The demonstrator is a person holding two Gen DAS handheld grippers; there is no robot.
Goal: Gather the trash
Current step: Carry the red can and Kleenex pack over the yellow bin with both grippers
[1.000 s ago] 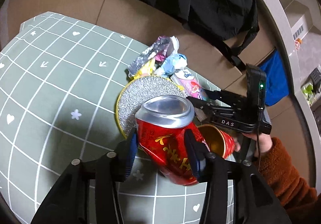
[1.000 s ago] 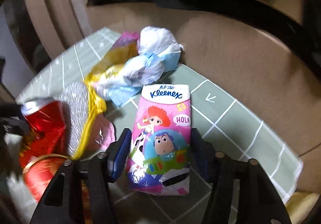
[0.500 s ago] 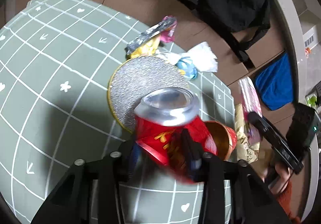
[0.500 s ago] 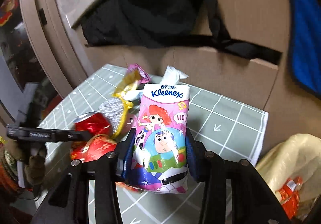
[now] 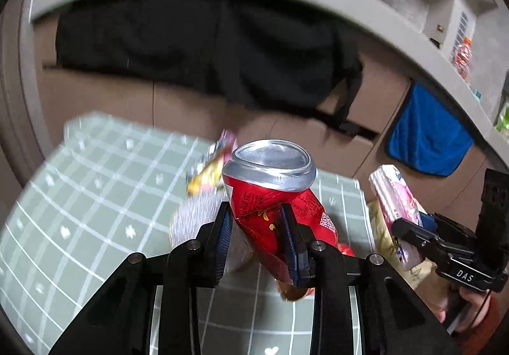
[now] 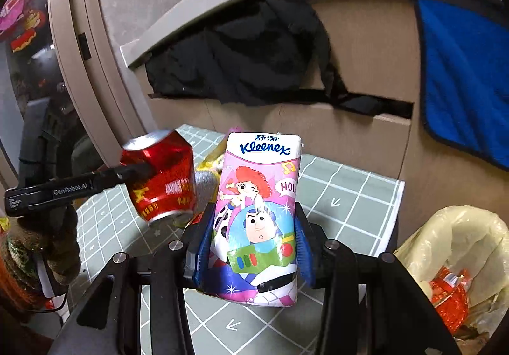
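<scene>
Kleenex tissue pack (image 6: pixel 259 215) (speech bubble "HOL") clamped in right gripper (image 6: pixel 254 247); crushed red can (image 5: pixel 273 199) between closing left gripper (image 5: pixel 256 243) jaws.

Both wrist views look down, sharing the mat (image 5: pixel 95 196).

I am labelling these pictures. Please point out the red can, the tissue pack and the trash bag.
red can (image 5: pixel 273 196), left wrist view, on its dented red side wall.
tissue pack (image 6: pixel 257 215), right wrist view, on its printed front.
trash bag (image 6: pixel 461 237), right wrist view, on its pale plastic rim.
</scene>
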